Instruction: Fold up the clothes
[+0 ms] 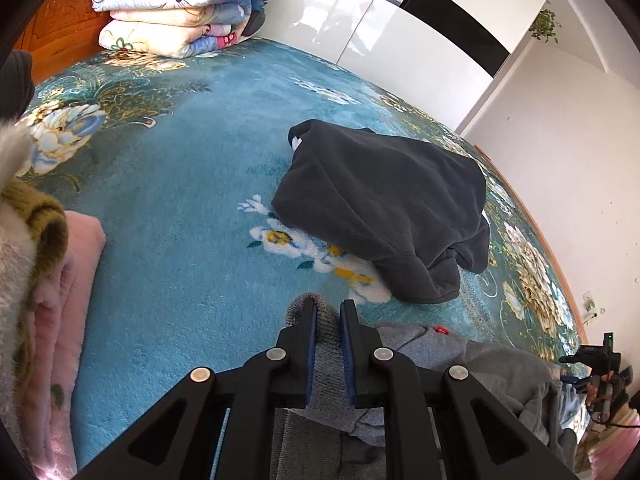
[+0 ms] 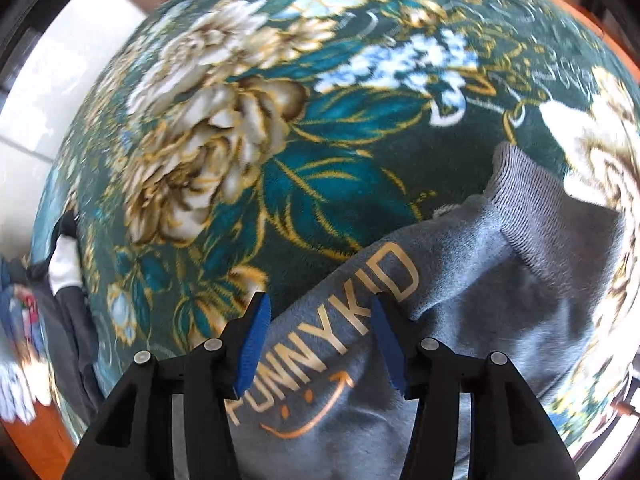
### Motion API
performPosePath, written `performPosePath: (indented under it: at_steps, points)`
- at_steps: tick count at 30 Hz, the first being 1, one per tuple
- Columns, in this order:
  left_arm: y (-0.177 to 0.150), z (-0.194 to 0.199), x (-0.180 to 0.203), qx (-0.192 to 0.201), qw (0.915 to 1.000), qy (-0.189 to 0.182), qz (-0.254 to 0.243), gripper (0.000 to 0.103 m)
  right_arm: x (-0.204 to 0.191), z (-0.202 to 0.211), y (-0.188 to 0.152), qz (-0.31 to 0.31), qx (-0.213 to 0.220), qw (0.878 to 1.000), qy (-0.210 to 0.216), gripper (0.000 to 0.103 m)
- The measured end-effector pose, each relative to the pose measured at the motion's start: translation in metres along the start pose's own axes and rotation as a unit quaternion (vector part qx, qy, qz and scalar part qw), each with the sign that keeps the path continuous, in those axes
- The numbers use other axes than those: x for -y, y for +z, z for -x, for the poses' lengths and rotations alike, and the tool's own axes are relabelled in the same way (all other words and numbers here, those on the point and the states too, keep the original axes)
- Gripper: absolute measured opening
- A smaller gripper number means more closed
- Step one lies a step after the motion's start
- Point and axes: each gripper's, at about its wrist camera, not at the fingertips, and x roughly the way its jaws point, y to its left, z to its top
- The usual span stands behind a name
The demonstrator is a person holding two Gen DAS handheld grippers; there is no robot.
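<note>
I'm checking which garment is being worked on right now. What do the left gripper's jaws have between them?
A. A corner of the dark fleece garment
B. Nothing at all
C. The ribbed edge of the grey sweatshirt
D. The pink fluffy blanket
C: in the left wrist view the left gripper has its jaws closed on a ribbed grey cuff of the grey sweatshirt, while the dark fleece garment lies apart on the bedspread.

My left hand-held gripper [image 1: 328,308] reaches up from the bottom centre of its frame, its blue-padded fingers [image 1: 310,354] drawn close together and pinching a ribbed grey cuff [image 1: 326,328]. My right hand-held gripper [image 2: 318,308] sits low in its own frame, jaws spread wide apart, gripping nothing. It also shows small at the lower right edge of the left view.
</note>
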Motion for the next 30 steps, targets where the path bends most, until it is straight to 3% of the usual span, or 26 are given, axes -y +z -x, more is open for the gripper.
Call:
performPosePath:
  at_steps: [6, 8, 10, 12, 16, 21, 22, 25, 30]
  points:
    - [-0.003, -0.001, -0.003, -0.001, 1.0, 0.0, -0.001, 0.015, -0.016, -0.01, 0.008, 0.004, -0.01, 0.998, -0.062, 0.054]
    - [-0.005, -0.002, -0.003, -0.002, 1.0, 0.0, -0.002, 0.015, -0.017, -0.009, 0.005, 0.019, -0.001, 0.997, -0.077, 0.044]
    - [-0.006, -0.002, -0.004, -0.002, 1.0, 0.0, -0.002, 0.015, -0.016, -0.007, 0.002, 0.032, 0.01, 0.996, -0.083, 0.021]
    - [-0.007, -0.003, -0.005, -0.002, 1.0, -0.001, -0.001, 0.014, -0.009, -0.002, 0.001, 0.036, 0.02, 0.997, -0.062, 0.013]
    - [-0.007, 0.003, -0.003, 0.021, 0.9998, 0.001, -0.001, 0.012, 0.0, 0.008, -0.003, 0.048, 0.043, 0.998, -0.026, 0.007]
    - [0.018, 0.043, 0.008, 0.109, 0.9941, 0.0, -0.001, 0.009, -0.025, 0.064, 0.011, 0.067, 0.112, 0.989, 0.073, 0.005]
    - [0.019, 0.042, 0.008, 0.105, 0.9944, 0.001, 0.002, 0.0, -0.035, 0.079, 0.015, 0.077, 0.131, 0.984, 0.091, 0.005]
    - [0.02, 0.031, 0.006, 0.086, 0.9962, 0.003, 0.011, 0.0, -0.08, 0.11, 0.03, 0.116, 0.189, 0.969, 0.112, 0.005]
    - [0.023, 0.015, 0.002, 0.054, 0.9982, 0.005, 0.026, 0.0, -0.116, 0.083, 0.038, 0.146, 0.166, 0.97, 0.104, 0.006]
